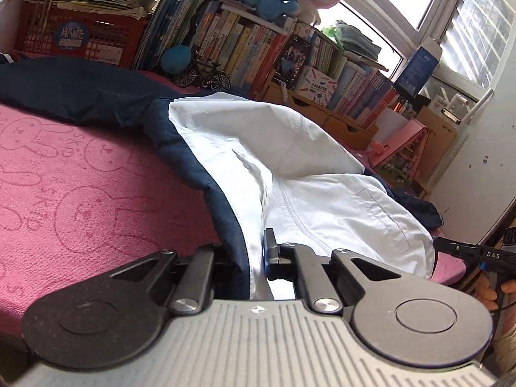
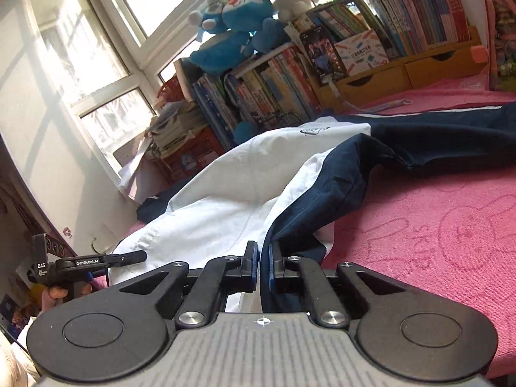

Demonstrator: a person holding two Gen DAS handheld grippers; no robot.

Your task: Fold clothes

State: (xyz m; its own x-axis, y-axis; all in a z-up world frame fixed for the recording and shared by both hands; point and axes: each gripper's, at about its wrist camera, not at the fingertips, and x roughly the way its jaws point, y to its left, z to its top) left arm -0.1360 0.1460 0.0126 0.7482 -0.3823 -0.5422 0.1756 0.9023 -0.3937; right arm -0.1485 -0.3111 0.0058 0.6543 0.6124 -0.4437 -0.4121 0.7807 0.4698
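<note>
I have the near edge of the blue and white jacket [image 1: 290,167] pinched in both my left fingers [image 1: 258,254] and right fingers [image 2: 262,258], and it stretches away from me across the pink bed [image 1: 80,193] toward the books [image 1: 245,45].

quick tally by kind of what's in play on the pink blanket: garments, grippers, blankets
Garments: 1, the navy and white jacket
Grippers: 2, the left gripper and the right gripper, each shut on the jacket's hem
Blankets: 1, the pink blanket
Total: 4
</note>
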